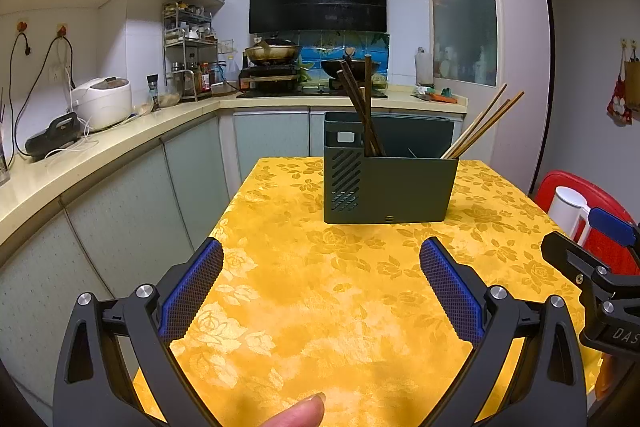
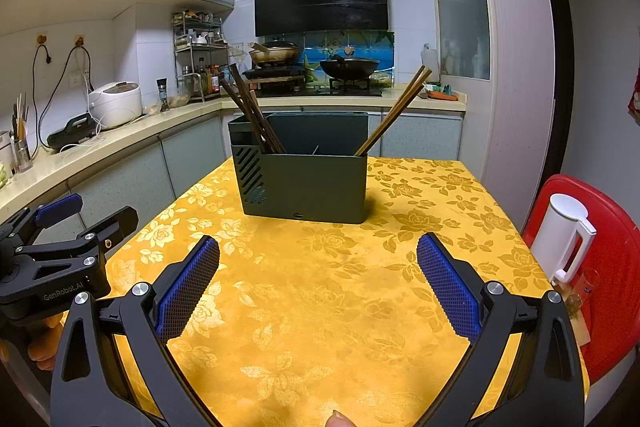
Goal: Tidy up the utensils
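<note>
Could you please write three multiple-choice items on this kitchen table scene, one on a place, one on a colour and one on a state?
1. Where do the dark brown chopsticks stand in the utensil holder?
A. at its left end
B. at its right end
C. flat on the tablecloth beside it

2. What colour is the tablecloth?
A. white
B. yellow with a rose pattern
C. plain blue

3. How do the left gripper and the right gripper stand?
A. both shut on chopsticks
B. one shut on the holder
C. both open and holding nothing

Answers:
1. A, the dark pair leans out of the left end, while the light wooden chopsticks lean out of the right end.
2. B, golden roses cover the yellow cloth.
3. C, in each wrist view the blue pads stand wide apart over bare cloth.
</note>
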A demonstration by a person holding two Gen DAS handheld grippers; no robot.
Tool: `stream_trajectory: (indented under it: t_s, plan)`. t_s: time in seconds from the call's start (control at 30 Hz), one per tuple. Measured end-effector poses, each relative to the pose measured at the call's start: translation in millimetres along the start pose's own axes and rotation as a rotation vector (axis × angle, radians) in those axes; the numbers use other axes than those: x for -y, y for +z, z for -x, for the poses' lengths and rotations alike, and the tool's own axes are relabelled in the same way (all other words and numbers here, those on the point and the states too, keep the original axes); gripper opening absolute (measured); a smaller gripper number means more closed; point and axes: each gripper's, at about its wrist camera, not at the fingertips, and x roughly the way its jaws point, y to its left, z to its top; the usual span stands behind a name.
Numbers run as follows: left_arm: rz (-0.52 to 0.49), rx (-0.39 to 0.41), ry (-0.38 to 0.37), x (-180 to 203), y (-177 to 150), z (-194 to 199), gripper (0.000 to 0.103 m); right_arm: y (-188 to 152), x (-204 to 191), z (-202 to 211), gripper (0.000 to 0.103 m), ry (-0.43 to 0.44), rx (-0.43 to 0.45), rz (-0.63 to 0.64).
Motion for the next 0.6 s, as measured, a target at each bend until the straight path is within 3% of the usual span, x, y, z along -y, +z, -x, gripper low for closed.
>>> stream_trajectory:
  t_s: [0.6]
  plan:
    - [0.003,-0.004,-0.002,0.9,-0.9,-0.2,0.095,0.4,-0.5,-0.8,0.096,0.0,0.0,0.0]
